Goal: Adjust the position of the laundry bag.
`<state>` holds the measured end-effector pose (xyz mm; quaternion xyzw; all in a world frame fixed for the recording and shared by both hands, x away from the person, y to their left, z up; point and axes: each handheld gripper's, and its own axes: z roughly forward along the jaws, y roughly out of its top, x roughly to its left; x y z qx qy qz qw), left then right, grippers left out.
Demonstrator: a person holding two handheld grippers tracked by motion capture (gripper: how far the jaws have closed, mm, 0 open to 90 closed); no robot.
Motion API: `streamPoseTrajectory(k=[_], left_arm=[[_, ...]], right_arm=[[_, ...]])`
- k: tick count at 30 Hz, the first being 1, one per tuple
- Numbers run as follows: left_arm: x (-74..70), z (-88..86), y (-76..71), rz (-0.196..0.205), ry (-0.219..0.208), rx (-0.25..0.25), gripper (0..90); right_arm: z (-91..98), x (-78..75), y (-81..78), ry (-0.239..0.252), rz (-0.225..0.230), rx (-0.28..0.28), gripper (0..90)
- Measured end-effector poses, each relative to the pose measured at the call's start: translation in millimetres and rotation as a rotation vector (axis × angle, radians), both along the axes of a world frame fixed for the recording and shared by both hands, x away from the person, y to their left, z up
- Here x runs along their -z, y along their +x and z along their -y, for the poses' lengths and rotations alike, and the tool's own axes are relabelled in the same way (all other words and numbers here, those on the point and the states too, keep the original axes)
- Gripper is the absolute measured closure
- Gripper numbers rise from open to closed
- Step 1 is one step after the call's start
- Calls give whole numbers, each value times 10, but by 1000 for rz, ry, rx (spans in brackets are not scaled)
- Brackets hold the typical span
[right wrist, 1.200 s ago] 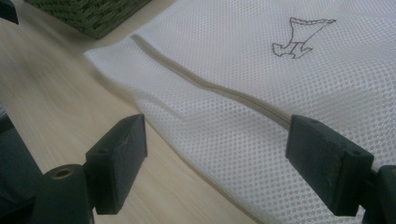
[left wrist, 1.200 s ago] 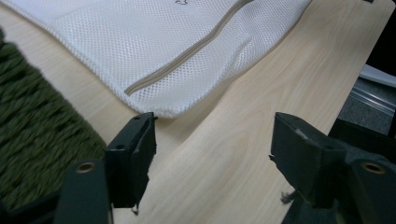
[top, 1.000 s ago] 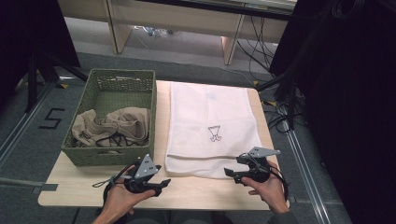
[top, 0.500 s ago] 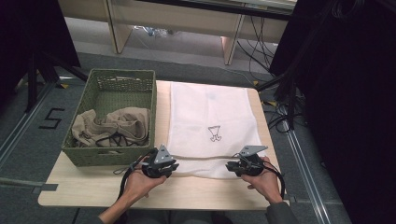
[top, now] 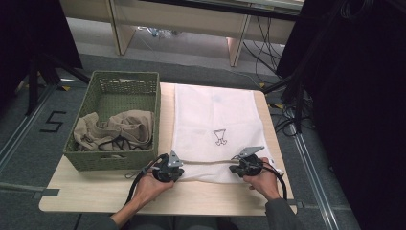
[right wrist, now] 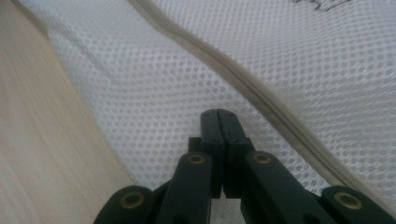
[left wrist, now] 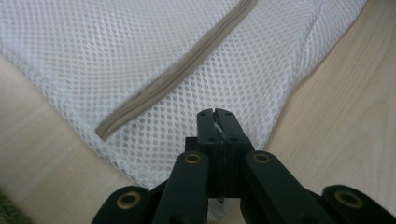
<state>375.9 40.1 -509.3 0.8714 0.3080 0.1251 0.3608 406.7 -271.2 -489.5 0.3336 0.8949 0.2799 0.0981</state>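
A white mesh laundry bag (top: 215, 115) lies flat on the wooden table (top: 95, 191), with a beige zipper (top: 206, 162) along its near edge. My left gripper (top: 177, 168) sits at the bag's near left corner and my right gripper (top: 235, 168) at its near right corner. Both pairs of jaws have just been closing. In the left gripper view the left gripper (left wrist: 215, 112) is shut, with a sliver of white mesh (left wrist: 140, 46) pinched at the tips, below the zipper (left wrist: 187, 70). In the right gripper view the right gripper (right wrist: 218, 112) is shut on the mesh (right wrist: 303, 46) beside the zipper (right wrist: 243, 79).
A green woven basket (top: 119, 74) holding beige clothing (top: 115, 132) stands on the table's left part, close to the left hand. Bare wood runs along the near edge. Black stands and cables crowd the floor at right.
Both hands moved forward and down to the bag's near edge. The two grippers, open a second ago, have shut on the mesh.
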Motion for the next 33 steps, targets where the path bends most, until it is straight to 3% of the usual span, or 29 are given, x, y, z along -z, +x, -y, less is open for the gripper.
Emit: streamPoseTrajectory(k=[7,8,9,10,11,12,13,19,24,27,33], left_arm=[[-19,-40,-61,-16,18,14,896],[-19,-40,-61,-16,18,14,895],[-27,-60,-88,-25,24,21,895],[-30,-77,-114,-28,27,18,896],[-34,-110,-156,-38,27,16,895],[-34,-110,-156,-38,27,16,895],[-44,-140,-202,-50,34,21,895],[-57,-191,-385,-62,50,43,894],[-63,-217,-484,-65,59,54,893],[-78,-242,-570,-56,91,68,889],[-76,-280,-582,-69,81,53,877]], right_arm=[[-71,8,-27,-40,-8,-65,900],[-71,8,-27,-40,-8,-65,900],[-94,-2,-75,-36,-39,-33,900],[-108,1,-76,-41,-20,-79,900],[-153,-7,-125,-46,-35,-93,900],[-190,-23,-193,-46,-77,-57,900],[-197,-19,-195,-47,-48,-105,900],[-230,-19,-324,-39,-68,-144,900],[-257,-27,-410,-46,-87,-160,900],[-277,-33,-480,-40,-99,-170,892],[-318,-34,-566,-49,-122,-166,890]])
